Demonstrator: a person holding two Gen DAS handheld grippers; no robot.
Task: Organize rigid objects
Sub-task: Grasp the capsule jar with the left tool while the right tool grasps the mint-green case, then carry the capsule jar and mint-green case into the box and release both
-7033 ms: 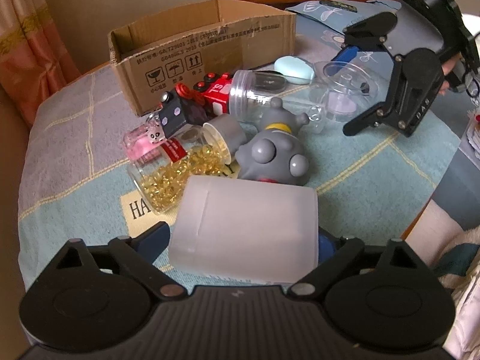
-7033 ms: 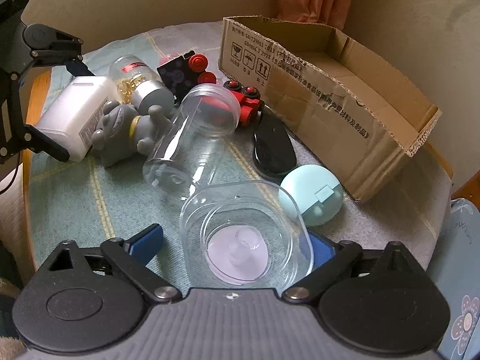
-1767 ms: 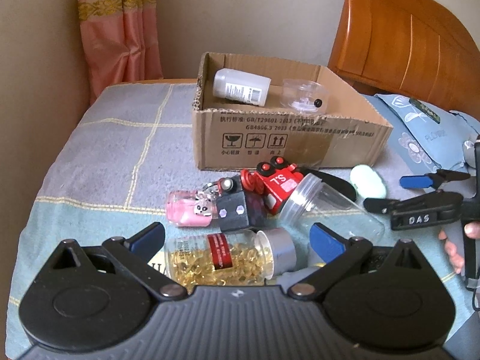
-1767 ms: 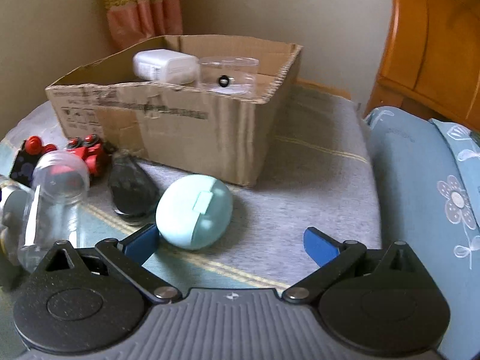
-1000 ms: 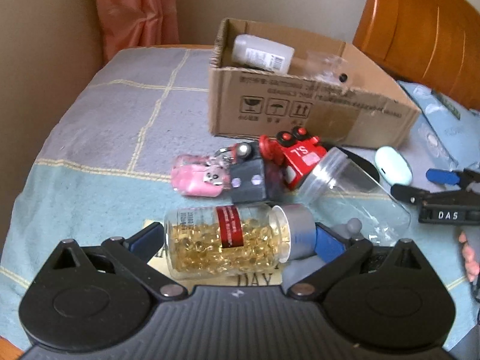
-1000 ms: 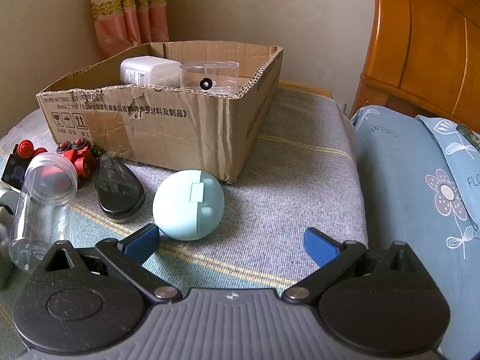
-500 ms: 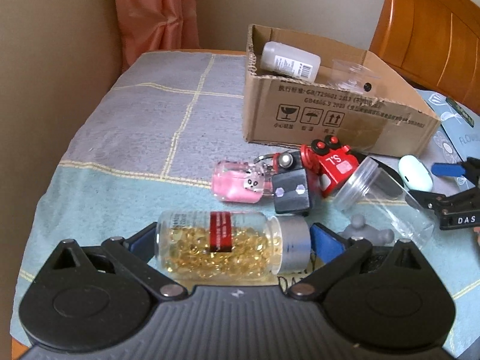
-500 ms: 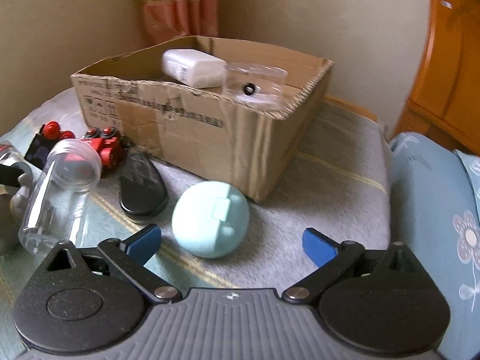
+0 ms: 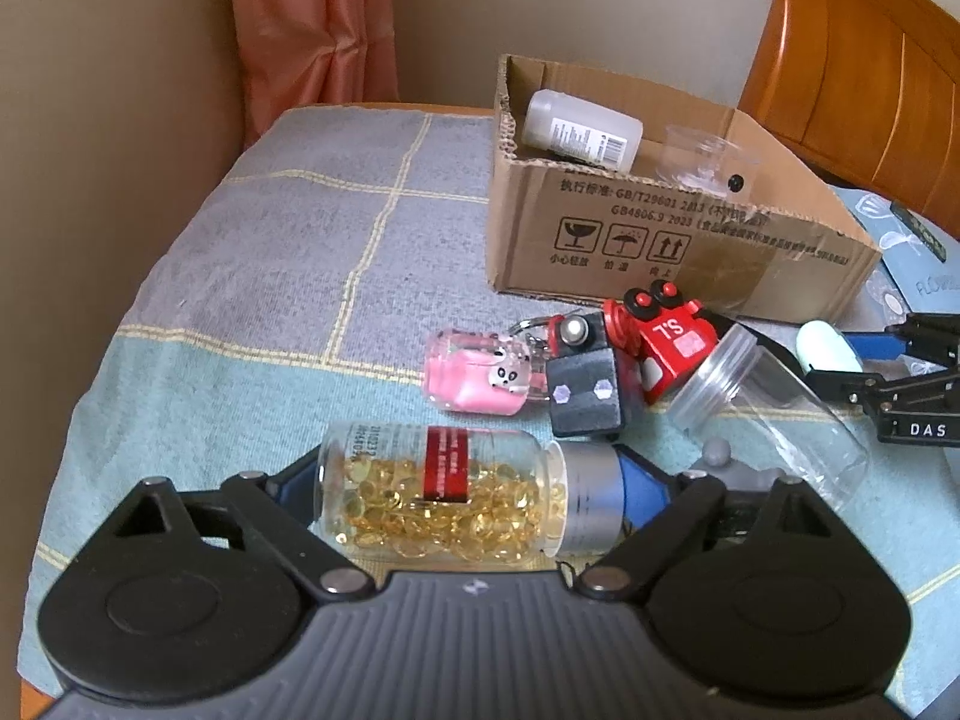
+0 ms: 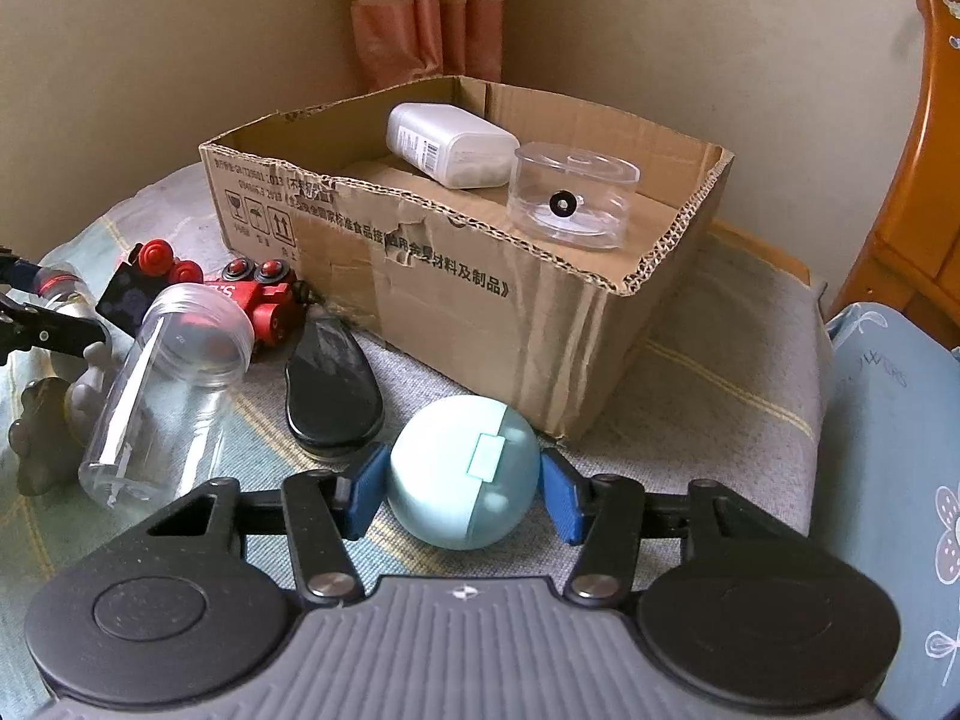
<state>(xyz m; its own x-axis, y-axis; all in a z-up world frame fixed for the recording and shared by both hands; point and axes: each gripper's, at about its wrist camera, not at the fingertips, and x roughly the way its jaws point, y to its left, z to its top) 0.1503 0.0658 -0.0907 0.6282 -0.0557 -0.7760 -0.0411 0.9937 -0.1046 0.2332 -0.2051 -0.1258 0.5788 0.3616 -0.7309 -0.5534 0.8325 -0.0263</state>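
My left gripper (image 9: pixel 468 486) is shut on a clear bottle of yellow capsules (image 9: pixel 444 492) with a grey cap, held sideways between the blue pads. My right gripper (image 10: pixel 462 489) is shut on a round mint-green case (image 10: pixel 462 471) on the cloth, one pad on each side. The cardboard box (image 10: pixel 480 282) stands behind; it holds a white bottle (image 10: pixel 450 144) and a clear round container (image 10: pixel 570 195). The box also shows in the left wrist view (image 9: pixel 678 240).
On the checked cloth (image 9: pixel 288 252) lie a pink bottle (image 9: pixel 474 375), a dark cube (image 9: pixel 585 399), a red toy train (image 9: pixel 666 330), an empty clear jar (image 10: pixel 162 384), a black oval case (image 10: pixel 333 390) and a grey toy figure (image 10: pixel 42 426). A wooden headboard (image 9: pixel 870 72) stands at right.
My right gripper has moved forward and closed its pads around the mint-green case. My left gripper still holds the capsule bottle and has shifted slightly left.
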